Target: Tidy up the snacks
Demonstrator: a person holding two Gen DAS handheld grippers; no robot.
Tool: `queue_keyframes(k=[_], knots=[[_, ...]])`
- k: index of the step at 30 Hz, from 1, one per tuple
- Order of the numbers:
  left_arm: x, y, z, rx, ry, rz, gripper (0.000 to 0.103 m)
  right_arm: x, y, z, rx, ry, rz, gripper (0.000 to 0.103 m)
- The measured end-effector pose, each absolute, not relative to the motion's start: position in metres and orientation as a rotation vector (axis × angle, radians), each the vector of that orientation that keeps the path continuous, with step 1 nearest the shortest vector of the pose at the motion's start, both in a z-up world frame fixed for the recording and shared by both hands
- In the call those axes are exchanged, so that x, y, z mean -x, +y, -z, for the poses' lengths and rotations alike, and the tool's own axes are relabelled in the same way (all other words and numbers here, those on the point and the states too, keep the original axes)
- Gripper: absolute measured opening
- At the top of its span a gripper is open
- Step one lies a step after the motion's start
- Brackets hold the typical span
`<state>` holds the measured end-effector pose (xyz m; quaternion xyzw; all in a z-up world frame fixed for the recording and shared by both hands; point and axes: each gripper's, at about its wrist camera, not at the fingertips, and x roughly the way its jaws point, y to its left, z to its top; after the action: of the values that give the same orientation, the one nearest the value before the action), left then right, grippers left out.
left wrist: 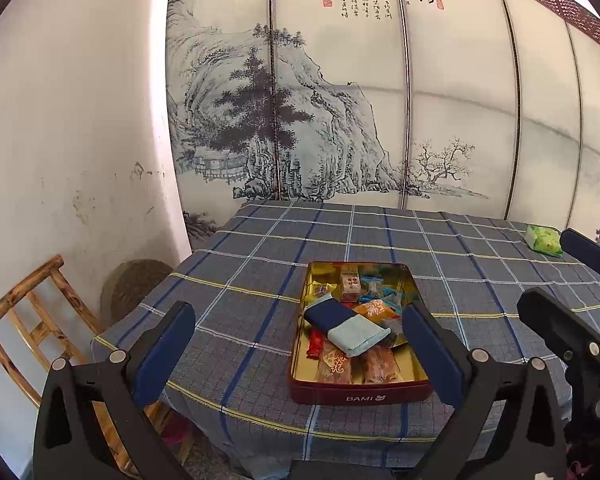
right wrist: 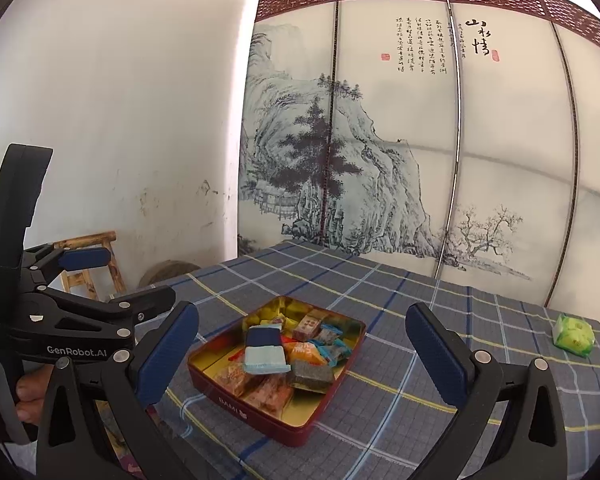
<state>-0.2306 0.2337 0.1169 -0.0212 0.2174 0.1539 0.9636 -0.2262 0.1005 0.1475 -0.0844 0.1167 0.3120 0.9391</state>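
A red tin [left wrist: 360, 396] [right wrist: 260, 416] with a gold inside sits on the plaid tablecloth, near the front edge. It holds several wrapped snacks, with a dark-blue and light-blue packet [left wrist: 346, 326] [right wrist: 265, 350] lying on top. A green snack pack [left wrist: 543, 240] [right wrist: 573, 336] lies alone at the far right of the table. My left gripper [left wrist: 300, 356] is open, held above the table in front of the tin, nothing between its fingers. My right gripper [right wrist: 304, 354] is open too, hovering short of the tin, and shows as a black frame [left wrist: 560, 328] at the right of the left wrist view.
The table [left wrist: 260, 240] stands against a painted folding screen [left wrist: 340, 100]. A white wall is on the left, with a wooden chair [left wrist: 36, 320] and a round woven object [left wrist: 136, 284] beside the table's left edge. A hand [right wrist: 24, 392] holds the left gripper's handle.
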Motion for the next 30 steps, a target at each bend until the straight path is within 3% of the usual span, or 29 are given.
queue_keyframes(k=[30], knots=[[0.210, 0.231, -0.110, -0.012, 0.487, -0.298, 0.103, 0.196, 0.092, -0.133, 0.132, 0.328, -0.627, 0.103]])
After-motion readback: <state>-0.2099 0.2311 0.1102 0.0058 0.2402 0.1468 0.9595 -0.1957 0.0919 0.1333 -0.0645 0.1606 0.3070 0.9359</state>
